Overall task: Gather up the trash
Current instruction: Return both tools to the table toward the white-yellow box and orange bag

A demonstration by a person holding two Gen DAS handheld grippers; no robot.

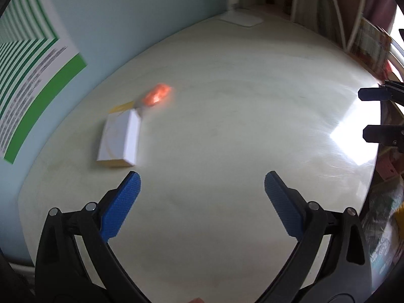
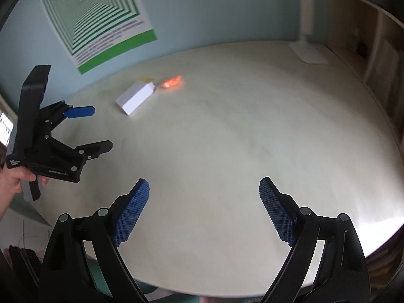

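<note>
A small white box (image 1: 120, 140) with a yellow flap lies on the pale table (image 1: 227, 126), and an orange wrapper (image 1: 157, 94) lies just beyond it, blurred. My left gripper (image 1: 202, 184) hovers open over the table, its left pad just short of the box, nothing between the blue pads. In the right wrist view the box (image 2: 136, 97) and orange wrapper (image 2: 173, 82) sit far ahead to the left. My right gripper (image 2: 204, 189) is open and empty above the table's near part. The left gripper (image 2: 98, 128), held by a hand, shows at the left, open.
A white lamp base (image 2: 309, 53) stands at the table's far right corner, with bookshelves (image 1: 335, 12) beyond. A green striped poster (image 2: 96, 17) hangs on the blue wall behind the table. The right gripper's fingers (image 1: 376, 113) show at the left wrist view's right edge.
</note>
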